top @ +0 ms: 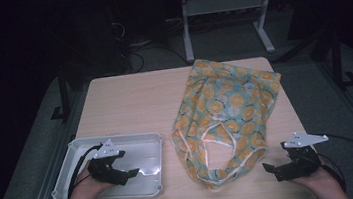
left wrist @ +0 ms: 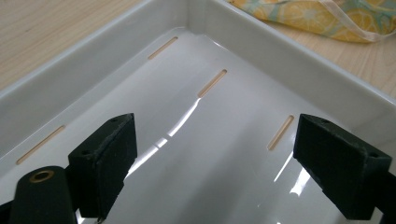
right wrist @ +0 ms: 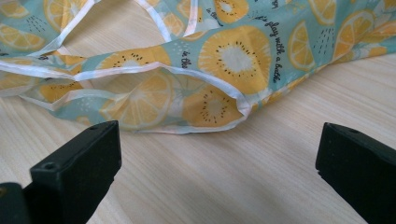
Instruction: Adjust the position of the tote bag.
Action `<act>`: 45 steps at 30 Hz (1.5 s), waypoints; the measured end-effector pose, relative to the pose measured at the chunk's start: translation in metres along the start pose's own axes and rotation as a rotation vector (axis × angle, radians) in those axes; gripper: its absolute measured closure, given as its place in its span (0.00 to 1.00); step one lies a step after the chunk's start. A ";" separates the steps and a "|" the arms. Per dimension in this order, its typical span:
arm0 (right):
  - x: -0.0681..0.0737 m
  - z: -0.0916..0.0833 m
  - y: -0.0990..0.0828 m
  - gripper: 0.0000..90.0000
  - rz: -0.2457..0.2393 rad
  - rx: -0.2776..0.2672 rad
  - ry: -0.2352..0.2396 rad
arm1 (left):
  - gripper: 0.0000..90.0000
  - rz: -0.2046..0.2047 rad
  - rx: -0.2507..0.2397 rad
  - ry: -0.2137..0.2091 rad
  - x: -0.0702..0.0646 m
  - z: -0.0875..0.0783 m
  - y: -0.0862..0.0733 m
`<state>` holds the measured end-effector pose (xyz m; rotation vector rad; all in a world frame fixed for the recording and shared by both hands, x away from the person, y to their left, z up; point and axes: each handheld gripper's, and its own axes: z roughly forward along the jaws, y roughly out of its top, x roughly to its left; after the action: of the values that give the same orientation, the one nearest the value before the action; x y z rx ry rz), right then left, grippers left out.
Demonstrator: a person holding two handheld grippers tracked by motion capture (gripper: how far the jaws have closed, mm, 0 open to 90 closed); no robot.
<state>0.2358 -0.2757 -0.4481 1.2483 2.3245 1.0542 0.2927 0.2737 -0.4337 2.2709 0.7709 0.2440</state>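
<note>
Wood-grain table (top: 129,100): crumpled fabric bag (top: 226,109), glossy tray (top: 77,153); both grippers (top: 133,173) (top: 269,168) released.

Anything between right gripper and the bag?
Nothing: bare tabletop separates the open right gripper from the fruit-print bag, seen in the right gripper view.

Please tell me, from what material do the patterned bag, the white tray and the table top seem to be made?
Bag: apparently thin woven fabric, matte; it lies limp and creased, with pale sewn edging and printed orange slices.
Tray: probably moulded plastic, glossy; light streaks reflect on its floor, and it has narrow slots.
Table top: light wood or a wood-look laminate, matte, with fine straight grain lines; I cannot tell which.
</note>
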 end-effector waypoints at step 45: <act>-0.001 0.026 0.063 0.99 0.010 0.053 0.032 | 0.16 0.045 -0.001 -0.057 -0.012 0.010 0.019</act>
<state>0.2881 -0.2419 -0.4206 1.2730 2.3870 1.0291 0.2954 0.2501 -0.4272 2.2863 0.6913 0.1996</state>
